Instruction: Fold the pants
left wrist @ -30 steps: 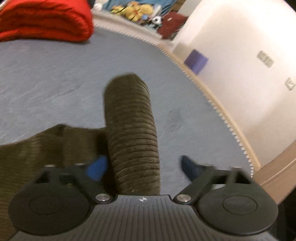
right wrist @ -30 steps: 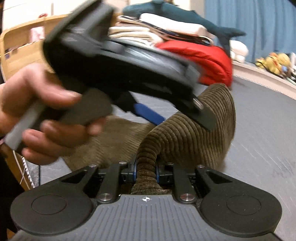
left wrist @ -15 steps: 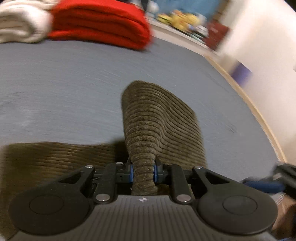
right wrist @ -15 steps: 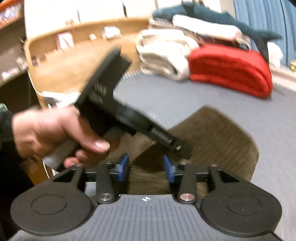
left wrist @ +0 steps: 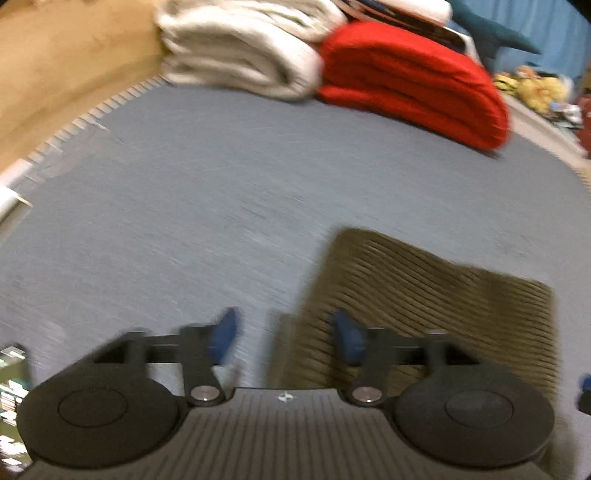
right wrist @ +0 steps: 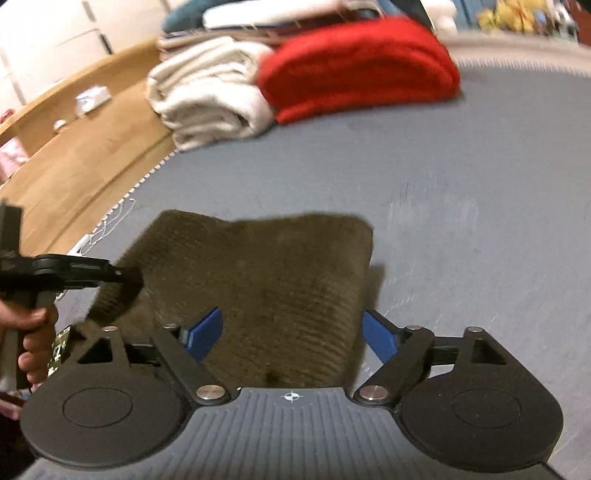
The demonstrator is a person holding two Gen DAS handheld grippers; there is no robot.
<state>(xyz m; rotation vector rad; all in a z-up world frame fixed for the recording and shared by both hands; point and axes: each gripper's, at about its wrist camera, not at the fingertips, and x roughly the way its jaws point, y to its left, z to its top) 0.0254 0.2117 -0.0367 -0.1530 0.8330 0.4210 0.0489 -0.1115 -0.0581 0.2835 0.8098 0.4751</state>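
Both grippers, left (left wrist: 284, 334) and right (right wrist: 291, 338), are opening wide, gripping nothing; pants (right wrist: 266, 280) are lying folded near the mat's (left wrist: 221, 192) left edge, open mat stretching beyond.

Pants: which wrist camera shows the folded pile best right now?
Right wrist: the pants lie whole and centred on the grey surface, beyond the opening right gripper. Left wrist shows them blurred, partly hidden behind its gripper.

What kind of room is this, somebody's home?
Probably a bedroom or playroom at home: folded red and cream blankets are stacked on a grey carpet, with a shark plush and yellow soft toys behind.
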